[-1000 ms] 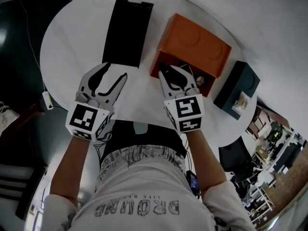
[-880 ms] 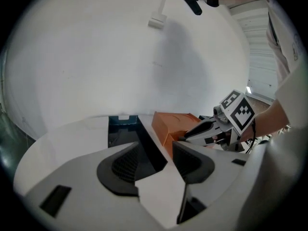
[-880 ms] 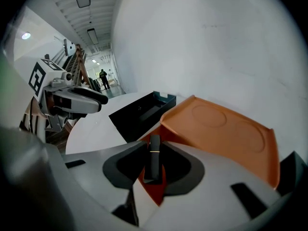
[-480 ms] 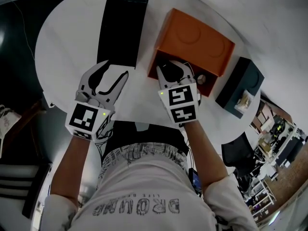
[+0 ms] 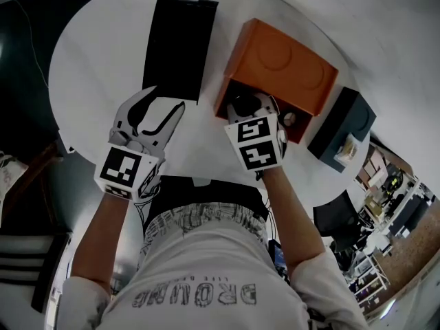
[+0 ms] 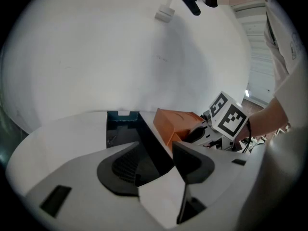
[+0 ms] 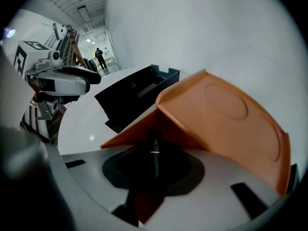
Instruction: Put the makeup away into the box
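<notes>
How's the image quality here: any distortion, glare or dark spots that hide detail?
Head view: strong fisheye bends the white table. Left gripper view: black vignetted corners. Right gripper view: orange box interior shadowed, so the dark makeup stick barely shows.

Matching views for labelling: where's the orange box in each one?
Head view: orange box upper right of centre, right gripper at its opening.
Left gripper view: box right of centre, beyond the jaws.
Right gripper view: box fills centre and right, behind the thin dark stick in the jaws.
Shared landmark: black tray, left of the box in all three.
</notes>
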Demonstrator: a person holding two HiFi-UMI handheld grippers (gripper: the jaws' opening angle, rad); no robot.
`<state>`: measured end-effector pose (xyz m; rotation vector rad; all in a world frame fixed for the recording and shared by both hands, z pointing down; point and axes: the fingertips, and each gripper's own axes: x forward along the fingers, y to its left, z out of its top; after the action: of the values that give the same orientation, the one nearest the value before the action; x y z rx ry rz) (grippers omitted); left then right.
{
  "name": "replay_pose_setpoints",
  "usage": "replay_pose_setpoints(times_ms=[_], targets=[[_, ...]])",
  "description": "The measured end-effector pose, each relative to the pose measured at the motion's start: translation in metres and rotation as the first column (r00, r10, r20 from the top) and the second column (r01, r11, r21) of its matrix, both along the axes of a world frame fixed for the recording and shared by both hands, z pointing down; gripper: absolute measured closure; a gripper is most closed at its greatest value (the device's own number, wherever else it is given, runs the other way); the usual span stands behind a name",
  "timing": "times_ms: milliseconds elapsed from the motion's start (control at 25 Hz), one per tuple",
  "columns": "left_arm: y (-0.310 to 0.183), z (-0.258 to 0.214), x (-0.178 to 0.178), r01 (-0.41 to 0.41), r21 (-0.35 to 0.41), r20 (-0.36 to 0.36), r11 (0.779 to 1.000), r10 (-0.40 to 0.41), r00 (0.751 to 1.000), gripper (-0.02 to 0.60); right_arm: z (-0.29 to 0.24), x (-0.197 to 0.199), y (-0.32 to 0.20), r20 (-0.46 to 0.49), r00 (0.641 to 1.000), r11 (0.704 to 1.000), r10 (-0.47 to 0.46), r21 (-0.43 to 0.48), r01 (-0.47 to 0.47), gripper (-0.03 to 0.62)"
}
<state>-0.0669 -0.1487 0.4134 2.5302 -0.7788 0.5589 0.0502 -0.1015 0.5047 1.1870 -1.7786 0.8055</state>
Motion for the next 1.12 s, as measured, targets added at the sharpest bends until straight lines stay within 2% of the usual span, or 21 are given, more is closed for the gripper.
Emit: replay_pose_setpoints(times_ms=[320,600,760,880,1120], targets=[[-0.006,0.000,-0.004,0.003,-0.001,-0.001,1.000,-0.003,1.000,0.342,0.007,0.000,-0.002,-0.008,1.000,0.999,0.005,-0.043,-0.005,0.482],[0.001,-0.007,0.003,-0.007,0.013,0.000,1.000,0.007,1.000,0.342,-0.001,0.000,0.000,0.022,1.000,1.000,0.009,-0.016,-0.009,0.457],[0.011,-0.012,0.008,-0.018,0.027,0.000,0.999,0.018,1.000,0.342,-0.013,0.001,0.004,0.047,0.999,0.999,0.024,0.036,-0.025,0.457],[0.020,-0.019,0.013,-0.026,0.041,0.002,0.999,0.026,1.000,0.342,-0.030,0.003,0.009,0.071,0.997,0.994,0.027,0.106,-0.034,0.459],[0.034,-0.041,0.023,-0.038,0.102,0.002,0.994,0.038,0.999,0.342,-0.064,0.008,0.017,0.121,0.992,0.966,0.030,0.250,-0.059,0.459]])
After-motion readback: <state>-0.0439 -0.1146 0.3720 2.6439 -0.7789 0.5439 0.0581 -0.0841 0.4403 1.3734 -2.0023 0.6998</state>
